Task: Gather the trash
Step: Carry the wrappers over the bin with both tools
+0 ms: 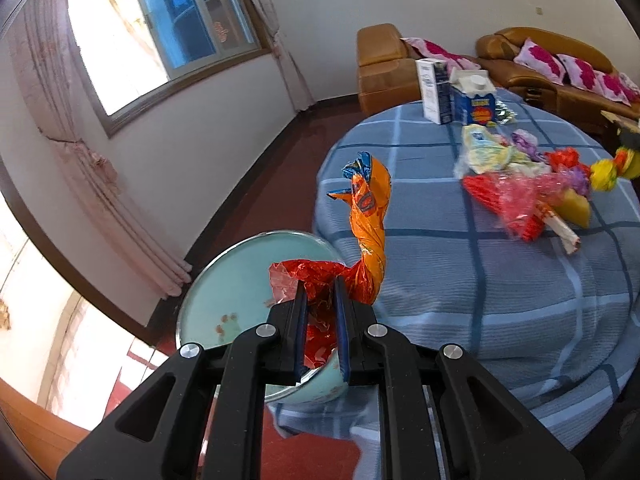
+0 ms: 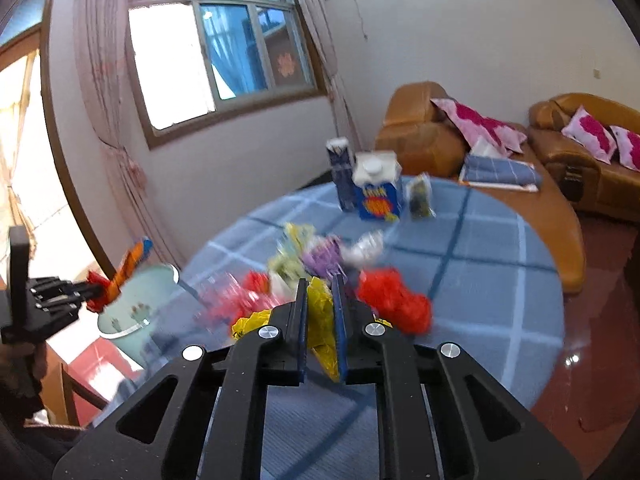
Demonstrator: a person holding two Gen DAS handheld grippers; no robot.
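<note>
Right wrist view smeared by motion blur
Wrapper pile mid-table unreadable; carton print illegible; bin base hidden behind gripper.

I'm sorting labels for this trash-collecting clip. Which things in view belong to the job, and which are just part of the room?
Part of the job:
- left gripper, shut on orange and red wrappers
- pale green bin
- right gripper, shut on yellow wrapper
- loose wrappers on blue checked table
- two cartons, probably

Just there:
- brown sofa
- pink cushions
- curtains
</note>
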